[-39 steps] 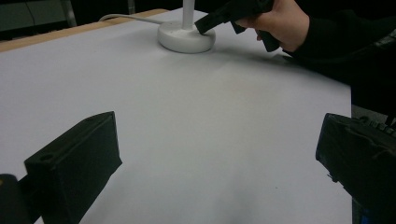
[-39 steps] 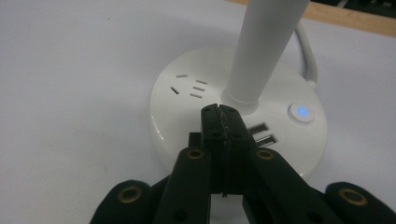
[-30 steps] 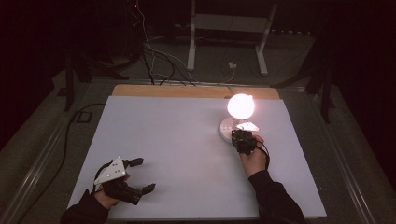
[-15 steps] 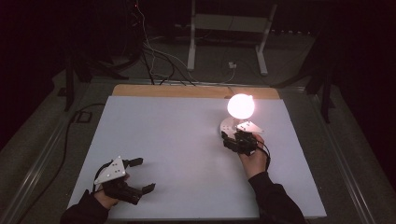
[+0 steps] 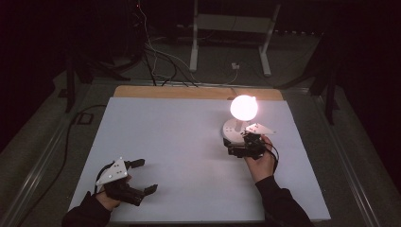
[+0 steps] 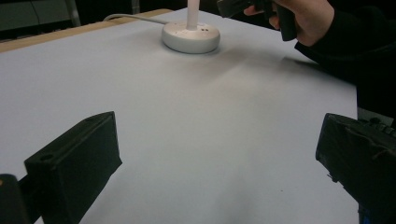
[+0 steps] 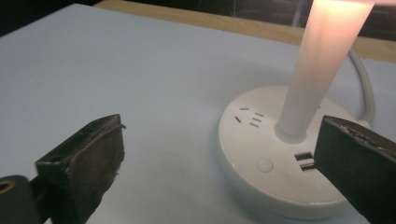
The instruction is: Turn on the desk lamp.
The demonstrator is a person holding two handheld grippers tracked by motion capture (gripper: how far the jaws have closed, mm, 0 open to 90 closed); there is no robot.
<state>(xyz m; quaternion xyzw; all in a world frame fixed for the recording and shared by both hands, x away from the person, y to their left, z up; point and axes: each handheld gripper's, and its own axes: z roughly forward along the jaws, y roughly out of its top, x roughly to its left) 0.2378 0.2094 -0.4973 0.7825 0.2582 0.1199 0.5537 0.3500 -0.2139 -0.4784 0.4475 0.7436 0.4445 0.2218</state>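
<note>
In the right gripper view the lamp's stem runs off the top edge, so its glowing head is cut away, and the right jaw hides part of the two USB ports on the round base. The white cord passes behind that jaw. From the left gripper view, the right gripper is cropped by the top edge — its jaws cannot be made out there. In the high view the lit globe is blown out — no detail.

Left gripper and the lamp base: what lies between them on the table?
Nothing: in the left gripper view, bare white table runs from the open left gripper to the lamp base.
</note>
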